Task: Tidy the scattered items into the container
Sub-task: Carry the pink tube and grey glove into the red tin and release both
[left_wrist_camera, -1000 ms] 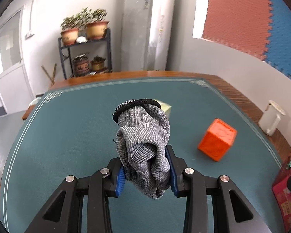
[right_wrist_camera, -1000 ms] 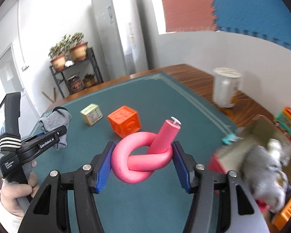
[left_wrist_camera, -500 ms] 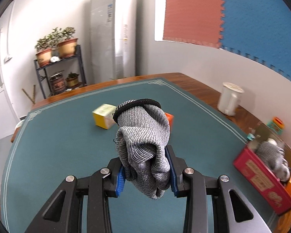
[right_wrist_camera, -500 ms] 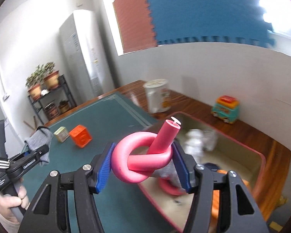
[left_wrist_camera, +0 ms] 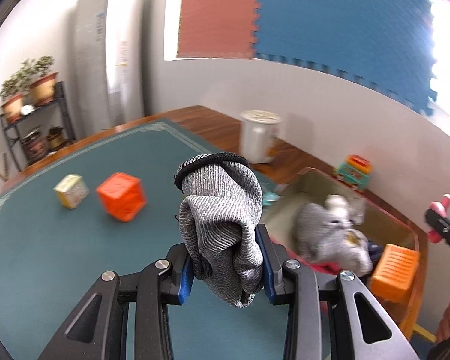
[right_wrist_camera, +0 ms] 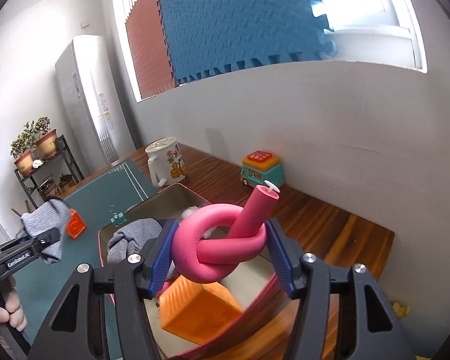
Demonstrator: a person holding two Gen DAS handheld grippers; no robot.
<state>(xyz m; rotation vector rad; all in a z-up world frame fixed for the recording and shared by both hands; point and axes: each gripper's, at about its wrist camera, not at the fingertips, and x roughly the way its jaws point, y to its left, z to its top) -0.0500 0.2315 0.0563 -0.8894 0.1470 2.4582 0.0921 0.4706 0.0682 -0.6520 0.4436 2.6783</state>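
Left gripper point(left_wrist_camera: 226, 273) clamped on a ribbed grey knit glove point(left_wrist_camera: 222, 222), black-edged cuff uppermost, long axis upright, above the green felt worktop point(left_wrist_camera: 75, 255) just beside the red-rimmed container point(right_wrist_camera: 177, 186). Right gripper point(right_wrist_camera: 220, 258) clamped on a smooth pink foam tube knot point(right_wrist_camera: 222, 247), free end tilted up and away, over the container's interior. Orange ridged block point(right_wrist_camera: 198, 312) and grey cloth point(right_wrist_camera: 135, 237) inside; orange cube point(left_wrist_camera: 121, 201) and yellow box point(left_wrist_camera: 71, 191) on open felt.

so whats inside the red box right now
Inside the red-rimmed box lie a grey knitted cloth, an orange ribbed plastic block and something small and white. The knotted pink foam tube hides most of the floor.
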